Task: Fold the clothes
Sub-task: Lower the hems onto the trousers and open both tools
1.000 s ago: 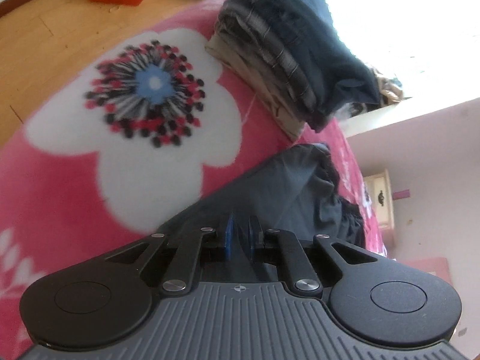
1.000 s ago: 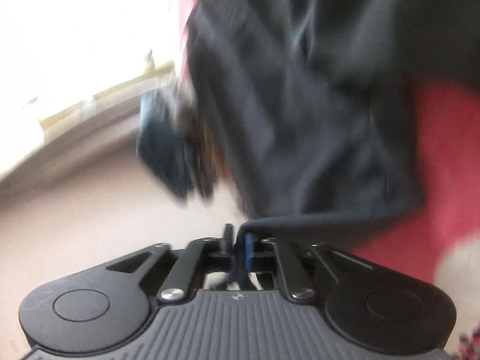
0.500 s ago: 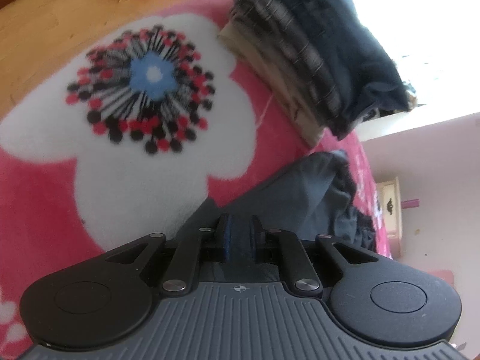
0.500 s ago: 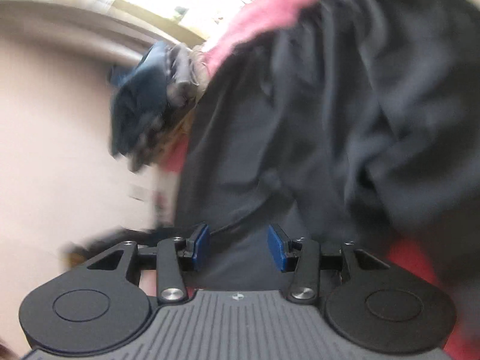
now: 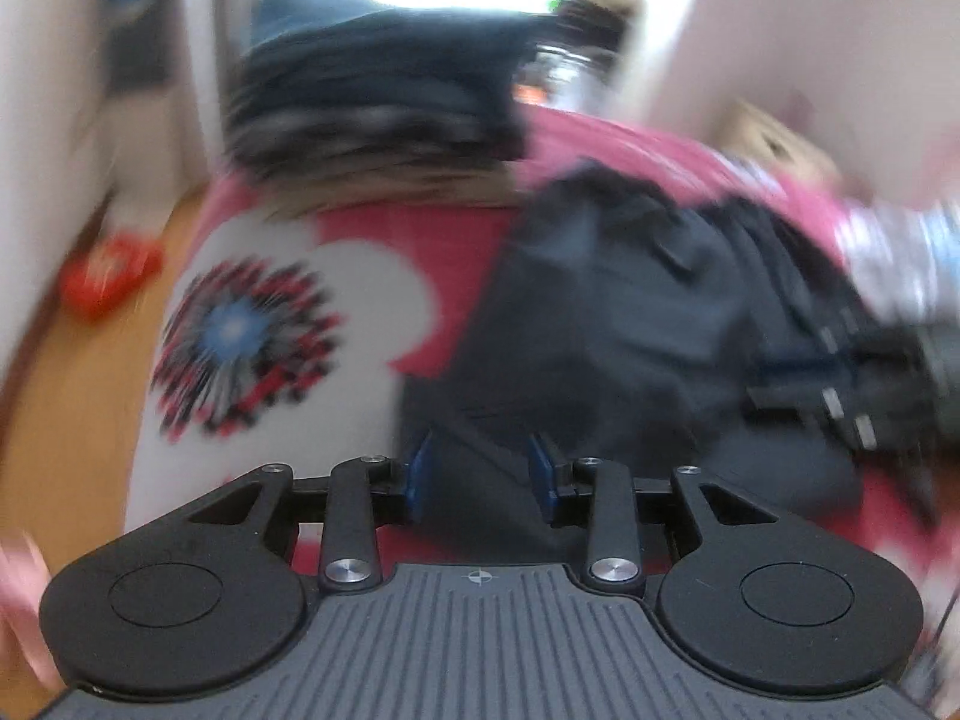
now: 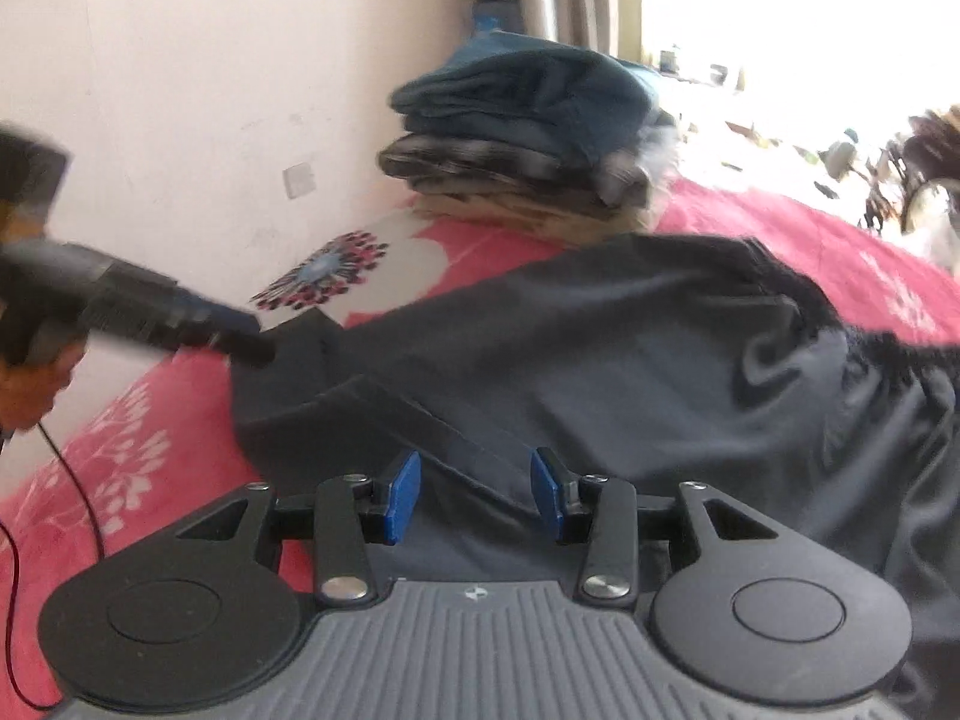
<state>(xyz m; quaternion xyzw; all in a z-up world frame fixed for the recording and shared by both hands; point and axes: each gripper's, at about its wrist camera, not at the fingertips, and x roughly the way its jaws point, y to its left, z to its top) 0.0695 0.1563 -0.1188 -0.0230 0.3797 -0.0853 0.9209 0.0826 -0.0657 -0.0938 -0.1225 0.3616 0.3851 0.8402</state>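
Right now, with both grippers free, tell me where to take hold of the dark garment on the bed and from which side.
Grip the dark garment at its near folded hem, the raised ridge just ahead of the right gripper. Come from the near side, angled down, so the fingers straddle that edge. The rest lies flat or bunched on the pink blanket, offering no clean edge. Both grippers' fingers stand apart, pressing on nothing; the left's jaws are opening, the right's closing.

Both grippers are letting go of the dark garment, which is now lying released on the pink blanket: left gripper opening, right gripper easing closed, nothing clamped.
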